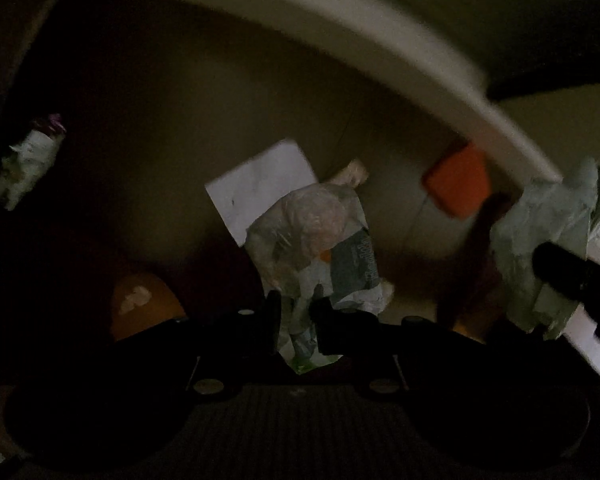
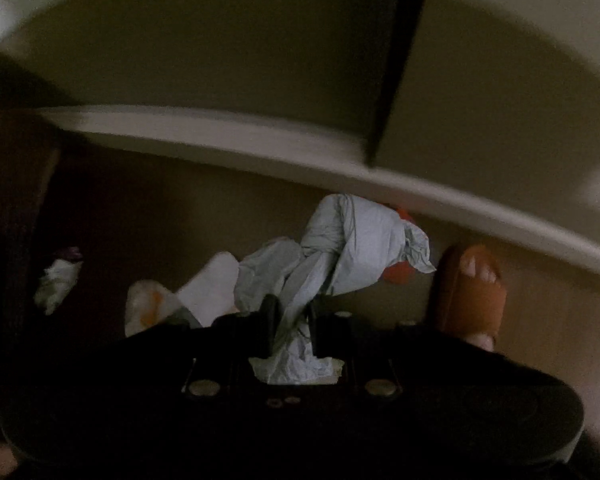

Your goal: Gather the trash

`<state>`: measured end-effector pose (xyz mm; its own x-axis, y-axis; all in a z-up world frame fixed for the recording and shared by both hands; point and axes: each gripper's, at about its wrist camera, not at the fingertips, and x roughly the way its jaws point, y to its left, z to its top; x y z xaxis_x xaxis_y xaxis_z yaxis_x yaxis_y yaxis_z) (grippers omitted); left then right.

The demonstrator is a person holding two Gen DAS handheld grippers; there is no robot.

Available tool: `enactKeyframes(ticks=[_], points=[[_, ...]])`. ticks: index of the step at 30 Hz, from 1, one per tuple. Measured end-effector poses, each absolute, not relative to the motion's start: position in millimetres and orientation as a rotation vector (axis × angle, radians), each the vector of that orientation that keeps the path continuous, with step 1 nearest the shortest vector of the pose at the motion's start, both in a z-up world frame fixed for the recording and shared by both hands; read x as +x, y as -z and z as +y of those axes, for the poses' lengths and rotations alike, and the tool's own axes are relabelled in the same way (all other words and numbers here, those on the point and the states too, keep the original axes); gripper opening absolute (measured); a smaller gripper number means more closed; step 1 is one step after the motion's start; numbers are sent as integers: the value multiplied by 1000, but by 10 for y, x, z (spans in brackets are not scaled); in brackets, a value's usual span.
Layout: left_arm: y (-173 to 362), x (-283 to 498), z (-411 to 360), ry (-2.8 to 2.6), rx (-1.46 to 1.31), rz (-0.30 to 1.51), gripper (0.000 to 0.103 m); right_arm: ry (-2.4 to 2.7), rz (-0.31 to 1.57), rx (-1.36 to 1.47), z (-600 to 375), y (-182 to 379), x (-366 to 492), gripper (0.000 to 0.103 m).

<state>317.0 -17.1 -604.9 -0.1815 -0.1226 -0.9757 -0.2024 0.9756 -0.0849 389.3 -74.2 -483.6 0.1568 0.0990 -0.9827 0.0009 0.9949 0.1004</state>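
The left hand-held gripper (image 1: 296, 316) pinches a crumpled printed plastic wrapper (image 1: 316, 240) above the floor (image 1: 172, 128), white paper (image 1: 260, 184) at its 11 o'clock. The right hand-held gripper (image 2: 292, 320) clamps a pale crumpled bag (image 2: 352, 248), an orange slipper (image 2: 472, 292) at 3 o'clock.

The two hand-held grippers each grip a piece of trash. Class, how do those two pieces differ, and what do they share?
The left hand-held gripper holds a clear plastic wrapper with printed patches; the right hand-held gripper holds a plain pale crumpled bag. The wrapper is see-through, while the bag is opaque. The wrapper looks compact; the bag trails longer folds. Both are crumpled and pinched between closed fingers.
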Motion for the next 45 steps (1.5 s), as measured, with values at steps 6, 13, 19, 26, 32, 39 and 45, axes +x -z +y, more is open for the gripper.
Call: enactKeyframes(ticks=[6, 13, 19, 26, 32, 39, 45], points=[[5217, 3064, 53, -81, -260, 1593, 17, -194, 1292, 0, -544, 4058, 3614, 15], [4268, 2733, 331, -62, -278, 1382, 17, -320, 1124, -67, -290, 3234, 3314, 15], [3379, 2544, 573, -50, -284, 1183, 17, -420, 956, -137, -112, 2563, 3139, 15], [2435, 2362, 987, -65, -287, 977, 17, -513, 778, -202, 240, 1805, 3002, 15], [1844, 2244, 1371, -85, -288, 833, 17, -574, 647, -247, 671, 1353, 2938, 15], [2277, 2324, 1776, -101, -261, 925, 17, -565, 687, -255, 716, 1654, 3025, 15], [3156, 2669, 1899, -136, -225, 1088, 17, -537, 829, -244, 561, 2310, 3194, 15]])
